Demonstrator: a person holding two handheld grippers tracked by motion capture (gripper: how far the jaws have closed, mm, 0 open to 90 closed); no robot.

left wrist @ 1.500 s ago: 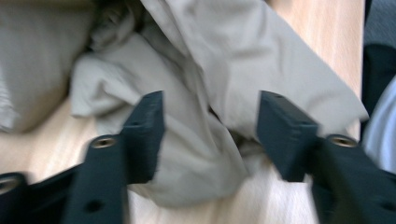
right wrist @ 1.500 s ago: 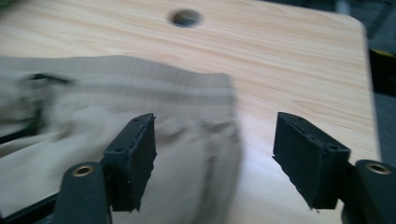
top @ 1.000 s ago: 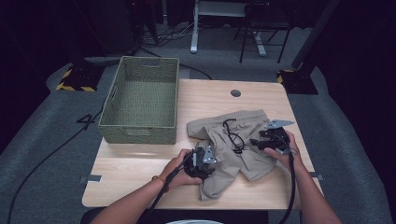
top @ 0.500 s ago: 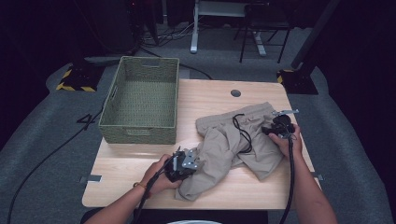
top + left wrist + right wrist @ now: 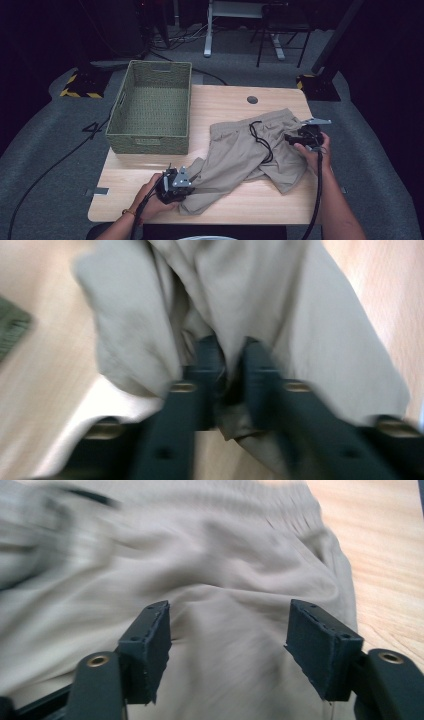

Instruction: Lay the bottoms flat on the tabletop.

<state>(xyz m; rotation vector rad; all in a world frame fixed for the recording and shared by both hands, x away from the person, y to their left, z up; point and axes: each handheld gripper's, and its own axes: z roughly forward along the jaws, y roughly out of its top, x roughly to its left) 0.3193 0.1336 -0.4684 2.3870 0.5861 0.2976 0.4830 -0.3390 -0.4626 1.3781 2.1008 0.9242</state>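
pinching a fold of shorts with left gripper near table's front edge, jaws just eased; right gripper wide over cloth, just opening.

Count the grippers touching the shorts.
2. The left gripper pinches a fold of the shorts near the table's front edge; the right gripper, jaws apart, rests at their right side.

Tongs gape over beige shorts — nothing pinched.

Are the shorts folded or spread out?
Neither: the shorts lie crumpled on the table, one leg bunched toward the left gripper.
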